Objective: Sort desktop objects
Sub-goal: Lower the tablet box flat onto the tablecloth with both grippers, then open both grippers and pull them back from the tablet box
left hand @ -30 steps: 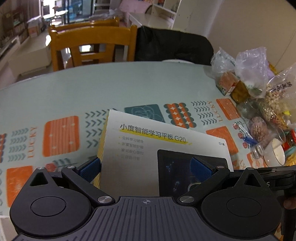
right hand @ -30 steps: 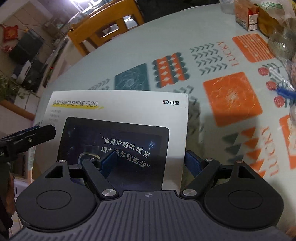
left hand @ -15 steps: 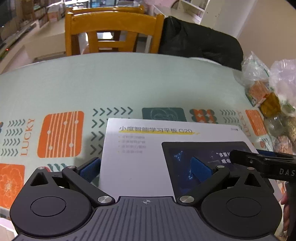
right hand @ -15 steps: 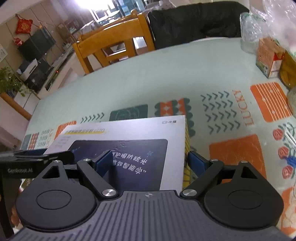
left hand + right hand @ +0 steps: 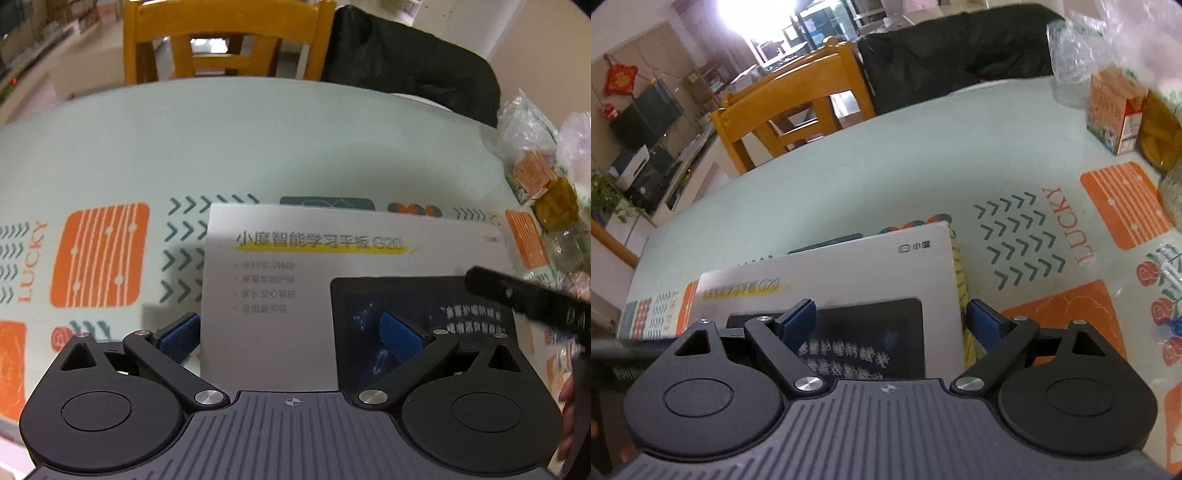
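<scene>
White tablet box (image 5: 295,295) lies flat on the patterned tablecloth (image 5: 221,147), near edge of the table. Left gripper (image 5: 291,332) straddles the box's left edge: one blue pad (image 5: 179,338) outside on the cloth, the other over the printed lid; jaws spread wide, nothing clamped. Right gripper (image 5: 890,321) straddles the box's right edge, jaws at their widest, one pad above the lid, one beside the yellow side wall; pads not pressing. Wooden chair (image 5: 221,40) and black jacket (image 5: 406,62) behind the table. Bagged snacks (image 5: 546,177) at right.
</scene>
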Motion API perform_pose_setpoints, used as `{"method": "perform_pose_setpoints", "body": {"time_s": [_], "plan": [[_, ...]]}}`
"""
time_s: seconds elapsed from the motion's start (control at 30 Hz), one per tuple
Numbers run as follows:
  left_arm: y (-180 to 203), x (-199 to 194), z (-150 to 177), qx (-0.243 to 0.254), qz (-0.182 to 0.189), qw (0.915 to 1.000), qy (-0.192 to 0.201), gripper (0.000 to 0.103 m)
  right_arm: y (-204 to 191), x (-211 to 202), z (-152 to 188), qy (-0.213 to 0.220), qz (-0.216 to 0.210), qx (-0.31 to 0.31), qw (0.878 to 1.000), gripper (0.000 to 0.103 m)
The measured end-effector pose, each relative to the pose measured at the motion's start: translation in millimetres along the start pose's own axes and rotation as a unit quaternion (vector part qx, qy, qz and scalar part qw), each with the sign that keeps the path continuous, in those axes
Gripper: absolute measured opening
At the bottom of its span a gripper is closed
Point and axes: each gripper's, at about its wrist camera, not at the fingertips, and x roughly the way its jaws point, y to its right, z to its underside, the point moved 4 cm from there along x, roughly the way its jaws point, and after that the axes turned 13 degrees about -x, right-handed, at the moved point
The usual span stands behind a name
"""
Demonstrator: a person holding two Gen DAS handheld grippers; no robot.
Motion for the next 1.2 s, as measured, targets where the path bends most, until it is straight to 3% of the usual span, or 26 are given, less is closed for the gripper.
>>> {"method": "perform_pose_setpoints", "body": {"time_s": [0.1,0.23,0.33,0.43,0.67,0.77,0.93,1.1,1.2], "plan": [[-4,1,5,0.000,0.009,0.9999,-0.009,0.103,7,-2,2,0.004,-0.016,0.015,1.000,0.103],[-12,-6,18,-0.006,0.008,0.9993,-0.036,0.103,7,-17,13,0.008,-0.021,-0.009,1.000,0.103],[-11,-26,28,0.014,0.005,0.9999,-0.001,0.103,4,-31,24,0.004,-0.017,-0.046,0.999,0.103],[-4,-50,35,0.039,-0.001,0.9982,0.047,0.103,-6,-53,34,0.039,-0.005,-0.085,0.996,0.103],[12,-77,42,0.045,0.007,0.9982,0.039,0.103,-37,-94,49,0.083,0.016,-0.140,0.986,0.103],[14,-86,47,0.038,0.015,0.9983,0.041,0.103,-42,-106,54,0.092,0.008,-0.130,0.987,0.103],[11,-88,55,0.043,-0.046,0.9974,0.035,0.103,-38,-118,63,0.100,0.009,-0.096,0.990,0.103],[2,-97,59,0.005,-0.006,0.9998,0.018,0.103,-41,-127,73,0.099,0.011,-0.090,0.991,0.103],[1,-103,64,0.013,-0.016,0.9996,0.020,0.103,-45,-131,78,0.098,0.011,-0.091,0.991,0.103]]}}
